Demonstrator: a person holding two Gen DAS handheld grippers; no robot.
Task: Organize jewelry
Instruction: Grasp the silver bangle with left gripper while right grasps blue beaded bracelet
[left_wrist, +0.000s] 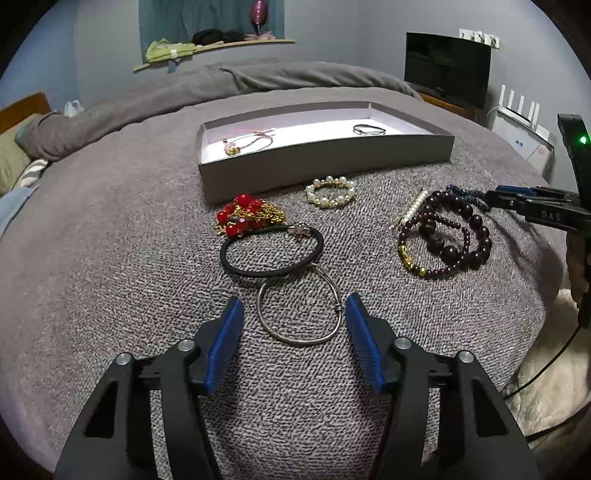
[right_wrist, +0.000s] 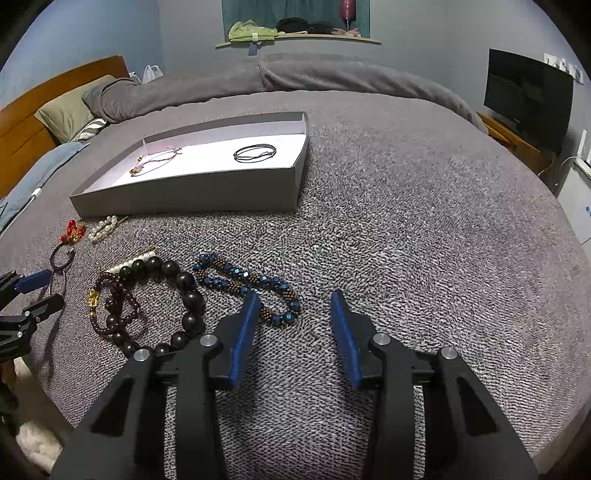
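A grey box lid (left_wrist: 325, 162) (right_wrist: 184, 199) on the bed holds a pink cord bracelet (left_wrist: 251, 142) and a thin dark bracelet (left_wrist: 368, 129) (right_wrist: 255, 153). In front of it lie a pearl bracelet (left_wrist: 330, 192), red-and-gold beads (left_wrist: 249, 216), a black band (left_wrist: 271, 251), a silver bangle (left_wrist: 299, 310), dark bead bracelets (left_wrist: 447, 236) (right_wrist: 147, 302) and a blue beaded bracelet (right_wrist: 251, 284). My left gripper (left_wrist: 293, 306) is open, its jaws either side of the silver bangle. My right gripper (right_wrist: 293, 306) is open and empty, just right of the blue bracelet.
The jewelry lies on a grey knitted blanket (right_wrist: 406, 221) covering the bed. A folded duvet (left_wrist: 221, 88) and pillows (right_wrist: 70, 107) lie behind. A TV (right_wrist: 528, 96) stands at the right. A white furry rug (left_wrist: 546, 384) lies past the bed edge.
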